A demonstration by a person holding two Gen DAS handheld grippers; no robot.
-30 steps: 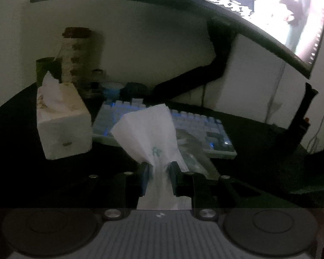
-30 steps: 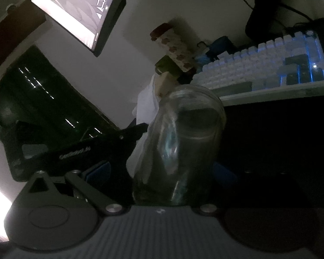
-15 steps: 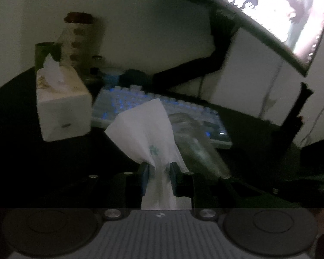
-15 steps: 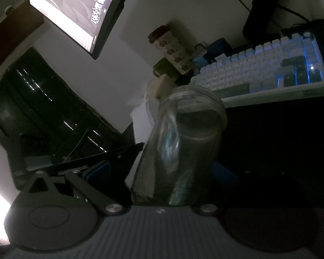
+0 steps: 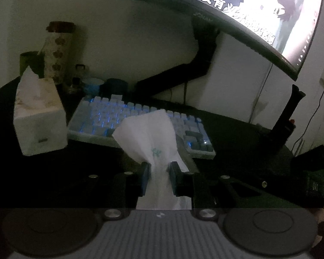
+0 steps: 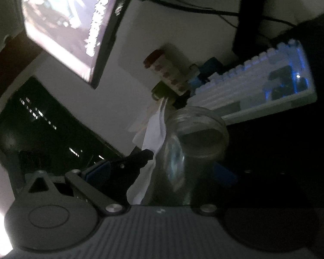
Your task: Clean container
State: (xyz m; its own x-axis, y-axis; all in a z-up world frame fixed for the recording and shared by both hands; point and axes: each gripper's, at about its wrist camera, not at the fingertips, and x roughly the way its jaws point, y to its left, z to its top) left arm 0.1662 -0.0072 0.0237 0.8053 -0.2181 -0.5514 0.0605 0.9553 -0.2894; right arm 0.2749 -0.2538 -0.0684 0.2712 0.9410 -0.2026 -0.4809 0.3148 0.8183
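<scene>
Left claw (image 5: pixel 159 178) is clamped tight on a bunched white tissue (image 5: pixel 148 139), fanning out above the dark worktop (image 5: pixel 43 172) in front of the backlit keyboard (image 5: pixel 127 118). Over on the right, the right claw (image 6: pixel 183 168) grips the clear glass jar (image 6: pixel 190 149) by its body, open mouth tipped toward the keyboard, the tissue just beside its rim.

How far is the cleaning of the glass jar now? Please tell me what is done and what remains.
Done: the left gripper is shut on a white tissue, and the right gripper is shut on the glass jar, mouth open. In hand: tissue and jar are held close together. Left: the tissue is not yet inside the jar, so wiping remains.
</scene>
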